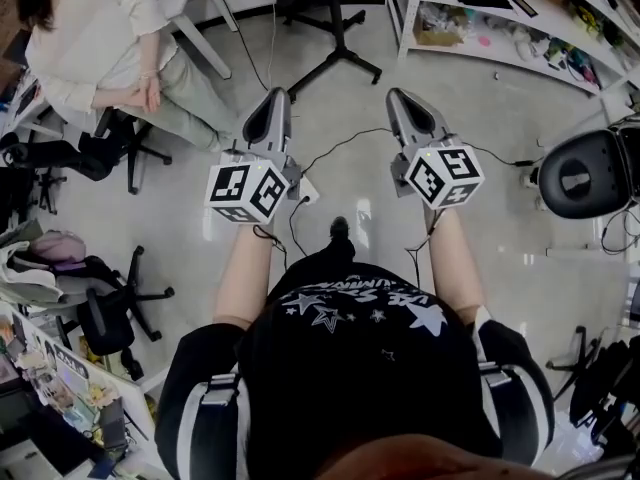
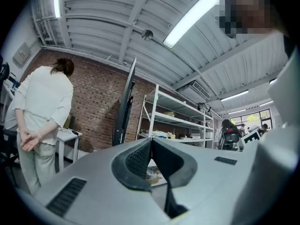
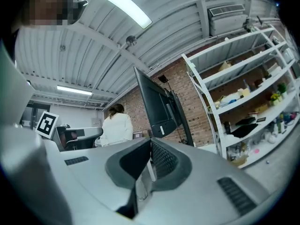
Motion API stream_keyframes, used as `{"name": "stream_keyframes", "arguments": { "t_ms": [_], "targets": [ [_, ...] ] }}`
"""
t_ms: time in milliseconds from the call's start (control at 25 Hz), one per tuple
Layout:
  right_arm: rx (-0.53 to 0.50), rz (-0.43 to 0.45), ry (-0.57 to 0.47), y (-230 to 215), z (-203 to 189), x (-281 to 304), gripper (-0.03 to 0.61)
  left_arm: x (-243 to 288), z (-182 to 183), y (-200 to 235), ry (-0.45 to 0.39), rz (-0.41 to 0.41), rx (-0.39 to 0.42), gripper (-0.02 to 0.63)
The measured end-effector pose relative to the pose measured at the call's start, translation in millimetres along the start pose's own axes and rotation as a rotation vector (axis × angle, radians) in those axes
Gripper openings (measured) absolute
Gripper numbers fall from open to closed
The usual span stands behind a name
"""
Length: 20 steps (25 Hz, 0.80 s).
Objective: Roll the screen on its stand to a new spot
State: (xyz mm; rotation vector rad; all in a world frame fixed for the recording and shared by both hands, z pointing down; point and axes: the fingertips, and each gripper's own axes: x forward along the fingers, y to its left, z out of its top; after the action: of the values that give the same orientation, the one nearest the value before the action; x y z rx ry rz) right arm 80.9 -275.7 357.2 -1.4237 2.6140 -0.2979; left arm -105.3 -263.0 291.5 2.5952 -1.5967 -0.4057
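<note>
Screen (image 3: 157, 104) on its stand (image 1: 338, 28) is ahead of you, beside the shelves (image 3: 209, 108), well apart from your left gripper (image 1: 274, 98) and right gripper (image 1: 399, 96). Both are closed and empty. Rolling is not yet begun.

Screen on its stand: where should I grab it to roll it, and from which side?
Likely the black upright post behind the screen, from the near side facing you. The panel is thin and wide; the post is slim enough for jaws and sits over the splayed legs. Left gripper and right gripper are both shut, empty.
</note>
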Motion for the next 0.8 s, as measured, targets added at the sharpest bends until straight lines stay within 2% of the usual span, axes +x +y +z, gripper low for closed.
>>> {"name": "stream_keyframes", "arguments": {
  "t_ms": [360, 560, 800],
  "targets": [
    [-0.013, -0.001, -0.002, -7, 7, 90, 0.008, 59, 7, 68, 0.001, -0.027, 0.001, 0.012],
    [-0.038, -0.028, -0.032, -18, 25, 127, 0.008, 90, 19, 102, -0.028, -0.017, 0.062, 0.012],
    [-0.039, -0.051, -0.032, -23, 30, 151, 0.008, 120, 17, 121, -0.003, -0.069, 0.026, 0.014]
  ]
}}
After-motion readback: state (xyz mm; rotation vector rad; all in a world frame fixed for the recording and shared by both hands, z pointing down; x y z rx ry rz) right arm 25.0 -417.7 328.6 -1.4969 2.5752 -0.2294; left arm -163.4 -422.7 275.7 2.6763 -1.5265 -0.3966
